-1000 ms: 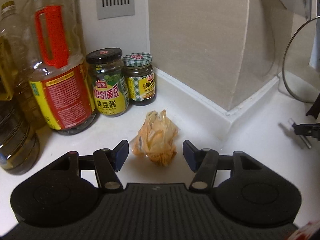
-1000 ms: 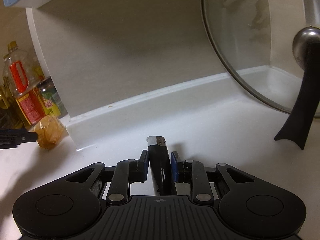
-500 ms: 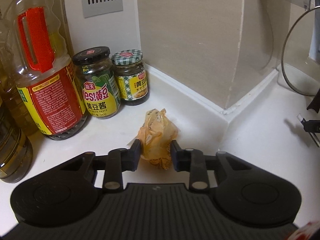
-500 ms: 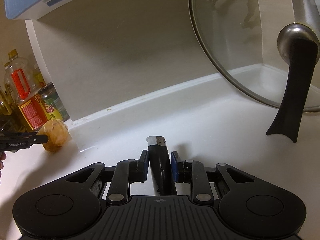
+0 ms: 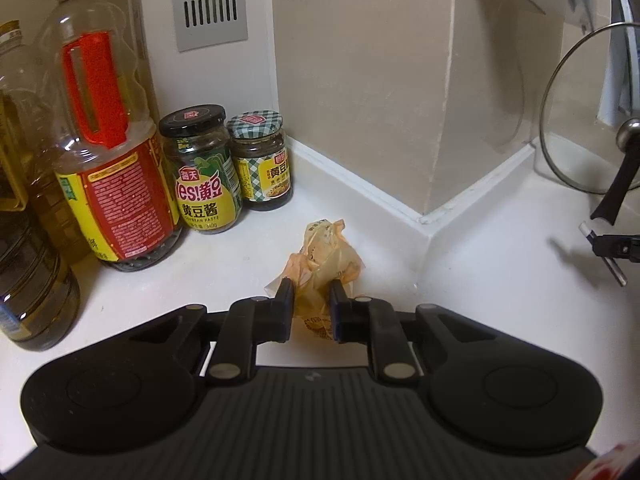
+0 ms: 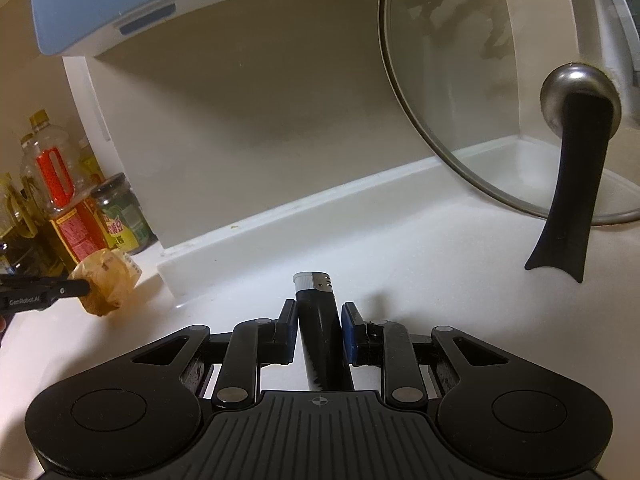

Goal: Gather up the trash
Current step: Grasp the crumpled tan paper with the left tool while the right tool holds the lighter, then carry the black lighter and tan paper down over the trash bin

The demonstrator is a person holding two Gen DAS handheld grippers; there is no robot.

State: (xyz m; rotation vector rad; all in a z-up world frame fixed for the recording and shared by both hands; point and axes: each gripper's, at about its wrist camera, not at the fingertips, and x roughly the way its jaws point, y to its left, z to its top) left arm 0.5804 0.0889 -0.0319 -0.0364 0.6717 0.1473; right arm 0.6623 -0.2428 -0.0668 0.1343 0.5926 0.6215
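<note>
The white countertop (image 5: pixel 480 272) is hemmed in at its back edge by a raised lip and a wall corner, with oil bottles (image 5: pixel 108 152) and two sauce jars (image 5: pixel 204 168) crowding the left side and a glass lid (image 6: pixel 480 92) leaning at the right; the middle lies open. The left gripper (image 5: pixel 310 306) is closing its jaws on the crumpled orange wrapper (image 5: pixel 324 260), which sits squeezed between the pads near the jars. The right gripper (image 6: pixel 318 330) is clamped on a black lighter (image 6: pixel 316 308) just above the counter.
</note>
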